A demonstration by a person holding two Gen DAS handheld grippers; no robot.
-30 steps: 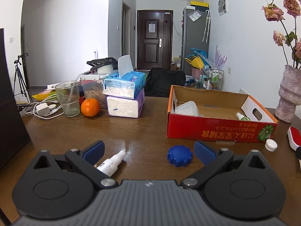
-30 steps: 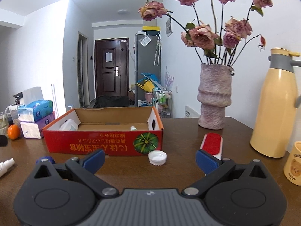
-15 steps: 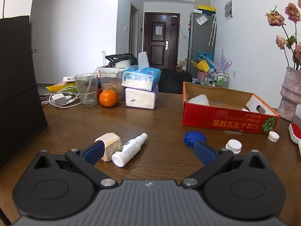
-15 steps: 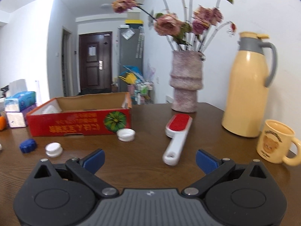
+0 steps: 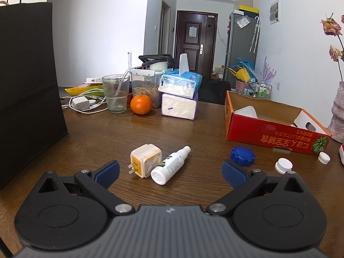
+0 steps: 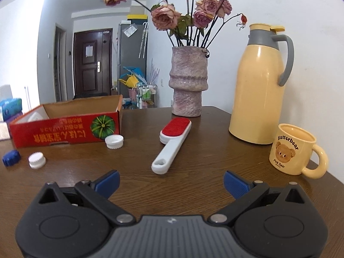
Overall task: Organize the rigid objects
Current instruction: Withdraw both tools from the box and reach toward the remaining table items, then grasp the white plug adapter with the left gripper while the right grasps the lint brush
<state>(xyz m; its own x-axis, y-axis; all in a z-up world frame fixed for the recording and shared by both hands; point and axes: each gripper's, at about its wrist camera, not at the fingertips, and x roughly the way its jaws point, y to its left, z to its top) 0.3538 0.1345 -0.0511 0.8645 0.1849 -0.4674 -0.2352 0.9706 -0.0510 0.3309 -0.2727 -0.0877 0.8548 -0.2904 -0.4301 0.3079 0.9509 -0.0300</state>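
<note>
Left tool (image 5: 169,173), spread wide, faces spray bottle (image 5: 171,165) beside plug adapter (image 5: 145,160).

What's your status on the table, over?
Left tool open, empty. Right tool open, empty. Plug adapter and spray bottle lie ahead of left; lint brush ahead of right. Box path unobstructed.

Both rigs look identical: black plastic left gripper (image 5: 169,173) and right gripper (image 6: 171,180), blue ribbed fingertip pads, silver pivot screws, grey ridged centre plate at 6 o'clock.
</note>
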